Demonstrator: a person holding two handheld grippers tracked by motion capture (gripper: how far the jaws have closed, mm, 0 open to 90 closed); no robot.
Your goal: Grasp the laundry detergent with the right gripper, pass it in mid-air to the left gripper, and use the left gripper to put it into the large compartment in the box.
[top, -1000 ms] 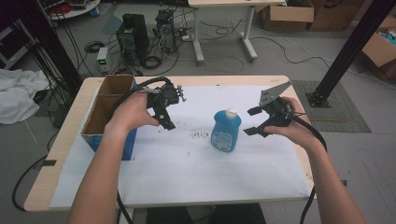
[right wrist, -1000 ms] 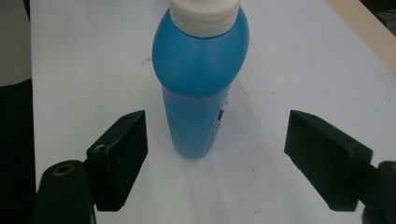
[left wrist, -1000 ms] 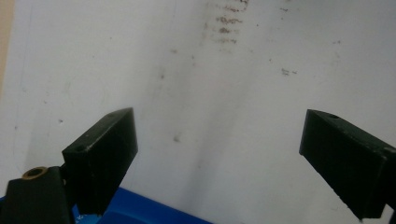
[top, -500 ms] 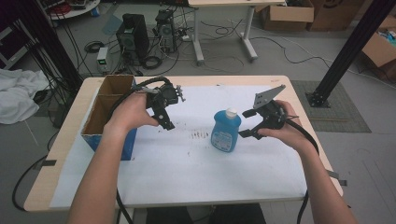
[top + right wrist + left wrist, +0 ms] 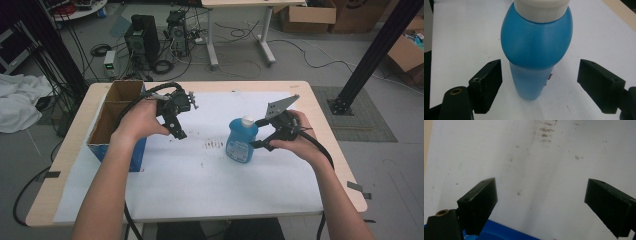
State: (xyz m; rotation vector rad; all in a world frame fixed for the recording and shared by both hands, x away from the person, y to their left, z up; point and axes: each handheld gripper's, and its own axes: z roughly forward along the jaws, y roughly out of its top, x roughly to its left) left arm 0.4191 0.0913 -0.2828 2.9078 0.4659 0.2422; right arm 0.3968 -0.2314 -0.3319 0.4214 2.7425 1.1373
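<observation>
Right hand-held gripper (image 5: 261, 134) nearer blue bottle (image 5: 241, 140)

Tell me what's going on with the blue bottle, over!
Right gripper open, jaws either side of blue bottle, not touching. Left gripper open, holding nothing, near cardboard box. Bottle upright on white paper. Nothing in the way.

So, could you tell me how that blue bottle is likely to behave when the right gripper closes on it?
The blue bottle looks like smooth moulded plastic, so the jaws may slip somewhat. It stands upright, taller than wide and wider at the shoulder, so a sideways nudge could tip it. The right gripper is open either side of its narrower lower body, which probably gives slightly when squeezed.
</observation>
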